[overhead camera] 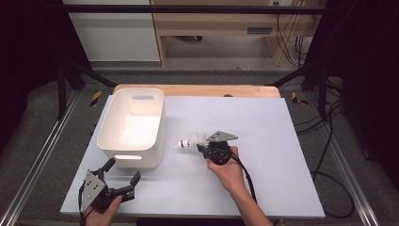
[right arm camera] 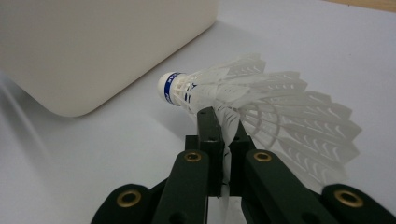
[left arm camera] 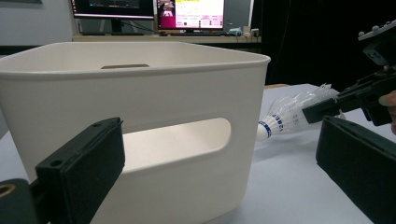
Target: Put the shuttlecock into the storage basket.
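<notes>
My right gripper (right arm camera: 224, 122) has its jaws pinched narrow on the feather skirt of a shuttlecock (right arm camera: 247, 98), with a sliver of white feather caught between them. In the high view the shuttlecock (overhead camera: 190, 141) lies with its long axis roughly across the bench, cork end pointing toward the white bin (overhead camera: 132, 123) and the flared skirt back toward my right gripper (overhead camera: 203, 147). From the left gripper view the shuttlecock (left arm camera: 289, 114) looks lifted off the surface, cork tipped slightly down.

A blue band rings the base of the cork; there are small blue marks on it, too small for me to read.

My left gripper (overhead camera: 123, 170) sits near the front-left corner of the bench, jaws spread wide and holding nothing, aimed at the bin's near wall with its slotted handle (left arm camera: 187, 140).

The cork is near the bin's right wall but apart from it. To the right of my right hand (overhead camera: 229, 169) the white bench (overhead camera: 273, 136) is bare out to its edge, and there is bare surface in front of the bin too. The bin sits toward the bench's left side, its far end near the back edge. Monitors (left arm camera: 191, 14) glow behind the bin; their text is illegible.
</notes>
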A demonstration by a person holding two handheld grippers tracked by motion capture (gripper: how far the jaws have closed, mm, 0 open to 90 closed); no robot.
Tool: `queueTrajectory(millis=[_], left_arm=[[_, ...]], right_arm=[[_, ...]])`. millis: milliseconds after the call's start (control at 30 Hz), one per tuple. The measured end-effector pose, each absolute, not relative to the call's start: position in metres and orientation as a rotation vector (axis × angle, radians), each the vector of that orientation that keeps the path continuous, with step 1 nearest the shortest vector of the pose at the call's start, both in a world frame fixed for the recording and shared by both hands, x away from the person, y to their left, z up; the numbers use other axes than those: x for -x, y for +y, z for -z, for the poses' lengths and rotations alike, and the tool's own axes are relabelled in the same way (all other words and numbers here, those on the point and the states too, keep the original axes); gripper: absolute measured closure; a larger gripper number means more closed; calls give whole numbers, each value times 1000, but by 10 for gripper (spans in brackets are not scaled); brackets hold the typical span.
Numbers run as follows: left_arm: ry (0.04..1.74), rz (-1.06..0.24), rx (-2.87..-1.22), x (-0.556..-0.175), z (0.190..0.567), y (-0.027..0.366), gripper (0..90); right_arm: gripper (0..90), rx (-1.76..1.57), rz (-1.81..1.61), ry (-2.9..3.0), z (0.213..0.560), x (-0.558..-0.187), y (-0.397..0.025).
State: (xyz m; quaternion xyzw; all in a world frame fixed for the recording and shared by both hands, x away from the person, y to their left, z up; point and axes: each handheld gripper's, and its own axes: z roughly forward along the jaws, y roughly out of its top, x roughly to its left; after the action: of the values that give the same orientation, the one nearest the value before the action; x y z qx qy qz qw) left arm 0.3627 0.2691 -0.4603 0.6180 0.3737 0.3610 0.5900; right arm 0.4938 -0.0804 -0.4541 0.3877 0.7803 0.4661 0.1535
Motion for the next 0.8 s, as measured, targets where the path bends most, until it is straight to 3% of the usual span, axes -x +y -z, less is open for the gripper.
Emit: queueTrajectory(millis=[800], left_arm=[[888,-860,-1435,-362,461,273,14]], right_arm=[[896,-1035,-1398,2220,411,-491,-98]])
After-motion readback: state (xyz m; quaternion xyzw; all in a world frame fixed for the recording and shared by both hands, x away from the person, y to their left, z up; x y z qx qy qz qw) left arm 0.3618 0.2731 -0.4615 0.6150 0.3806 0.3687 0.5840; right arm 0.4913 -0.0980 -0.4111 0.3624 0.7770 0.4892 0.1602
